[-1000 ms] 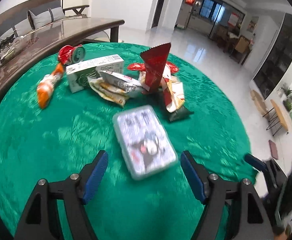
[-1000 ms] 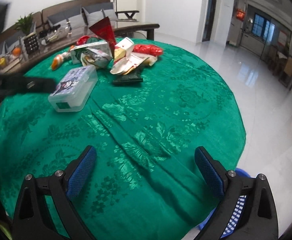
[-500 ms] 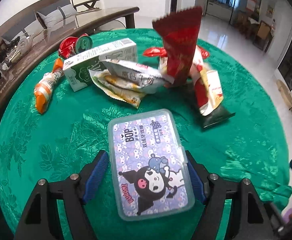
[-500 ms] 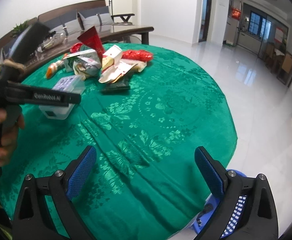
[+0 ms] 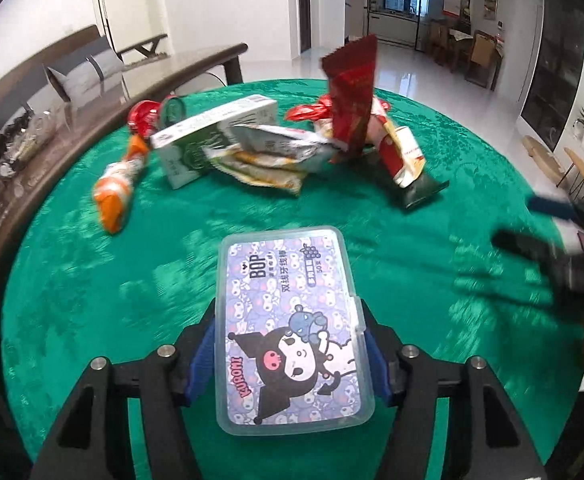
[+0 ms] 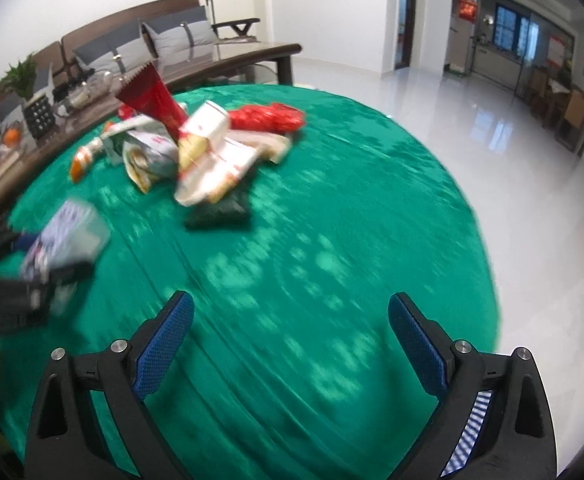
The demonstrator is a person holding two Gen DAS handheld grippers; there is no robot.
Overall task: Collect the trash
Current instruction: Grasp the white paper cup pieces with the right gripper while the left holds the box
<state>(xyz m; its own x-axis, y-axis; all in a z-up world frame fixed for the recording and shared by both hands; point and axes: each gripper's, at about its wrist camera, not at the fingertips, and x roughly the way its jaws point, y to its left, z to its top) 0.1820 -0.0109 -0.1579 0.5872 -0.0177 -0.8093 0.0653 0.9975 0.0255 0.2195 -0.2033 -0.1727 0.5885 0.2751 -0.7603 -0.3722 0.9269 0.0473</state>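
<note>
The left gripper (image 5: 287,354) is closing around the box (image 5: 289,324) near the table's (image 5: 412,264) front, while only the right view is showing the right gripper (image 6: 289,342) gaping, empty.

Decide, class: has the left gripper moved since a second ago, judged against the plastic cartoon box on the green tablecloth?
Yes. The left gripper has come forward to the plastic cartoon box, which now sits between its closing jaws, no longer ahead of them on the green tablecloth.
</note>
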